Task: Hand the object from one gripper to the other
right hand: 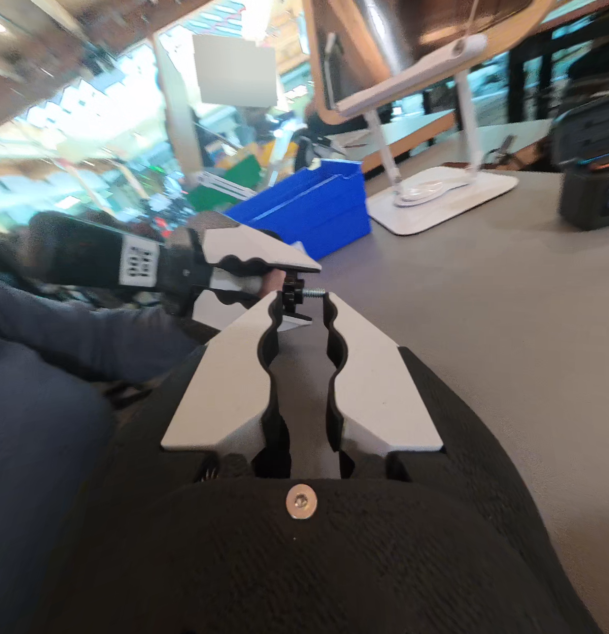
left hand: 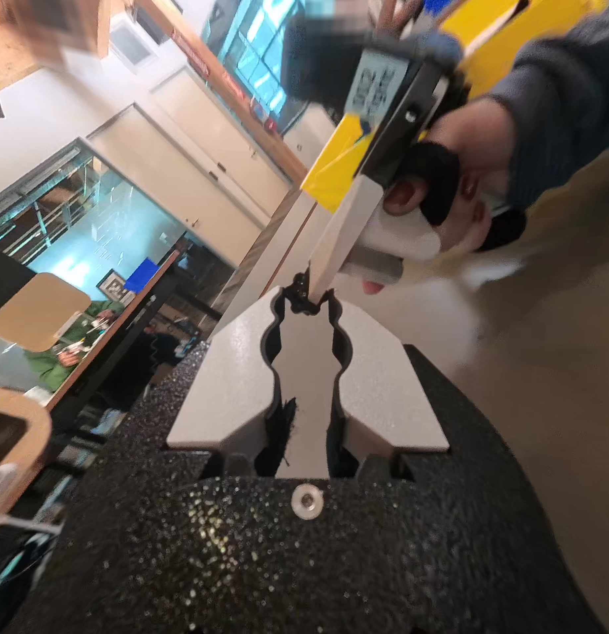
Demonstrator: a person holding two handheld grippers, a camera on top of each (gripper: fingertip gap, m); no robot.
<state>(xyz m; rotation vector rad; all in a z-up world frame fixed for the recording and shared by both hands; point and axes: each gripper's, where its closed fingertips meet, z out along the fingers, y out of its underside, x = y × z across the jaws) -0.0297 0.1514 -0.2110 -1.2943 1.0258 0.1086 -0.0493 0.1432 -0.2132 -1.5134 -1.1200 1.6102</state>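
The object is a small black knob with a silver threaded stud (right hand: 293,294). In the right wrist view it lies crosswise between the tips of my right gripper (right hand: 301,297), knob against the left tip and stud end against the right tip. My left gripper (right hand: 297,291) comes in from the left, one finger above and one below the knob. In the left wrist view the knob (left hand: 301,299) fills the narrow gap between the tips of my left gripper (left hand: 304,297). A white finger (left hand: 344,240) of the right gripper reaches down to it from the upper right. Both grippers are closed onto the knob above the table.
A grey table (right hand: 484,326) lies below. On it stand a blue bin (right hand: 313,209), a white stand (right hand: 433,195) and a black device (right hand: 591,195) at far right. A hand (left hand: 474,161) and dark sleeve hold the right gripper. People sit at a desk in the background (left hand: 66,356). Less than 4 cm separates the two grippers' tips. Left tips and right tips are each some 25 centimetres from the black device (right hand: 591,195).
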